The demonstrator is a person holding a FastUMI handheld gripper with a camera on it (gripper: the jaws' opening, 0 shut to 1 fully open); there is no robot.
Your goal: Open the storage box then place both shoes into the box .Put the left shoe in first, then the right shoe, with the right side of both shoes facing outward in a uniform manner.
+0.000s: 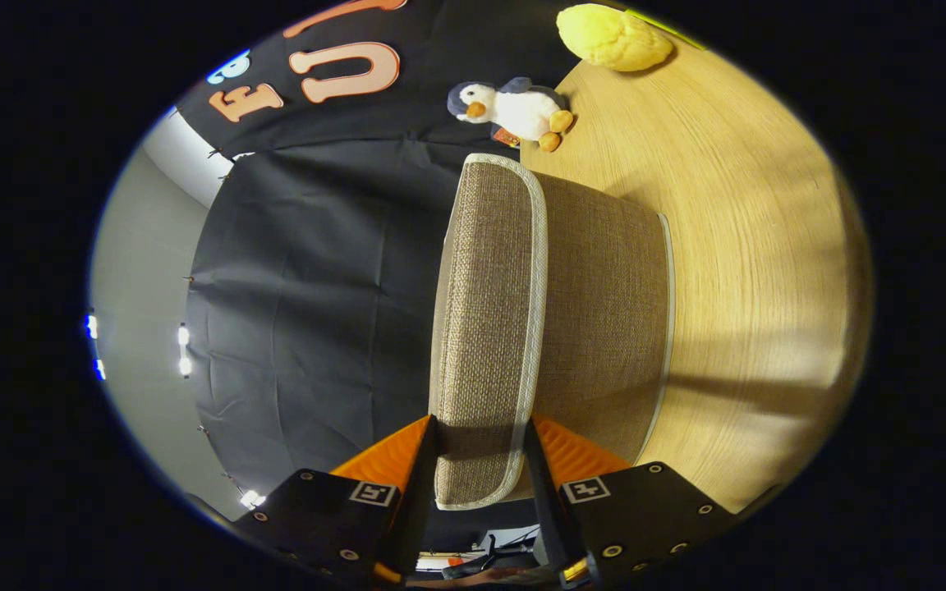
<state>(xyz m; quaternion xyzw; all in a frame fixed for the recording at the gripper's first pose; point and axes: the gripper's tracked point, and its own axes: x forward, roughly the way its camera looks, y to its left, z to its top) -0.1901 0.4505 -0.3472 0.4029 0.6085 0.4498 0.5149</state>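
The view is rolled on its side, so the wooden table [752, 287] stands to the right of the fingers and the dark wall to the left. A brown woven storage box [604, 328] with pale trim rests on the table just ahead of me. Its lid [485, 312], edged in white piping, runs forward from between my fingers. My gripper [479, 427] is shut on the lid's near edge, with one orange finger [395, 455] on its outer face and the other [567, 455] on the side facing the box. The inside of the box is hidden.
A plush penguin [514, 107] lies beyond the box at the table's far edge by the wall. A yellow plush lump [613, 37] sits farther along the table. Bare wood stretches past the box on the side away from the lid.
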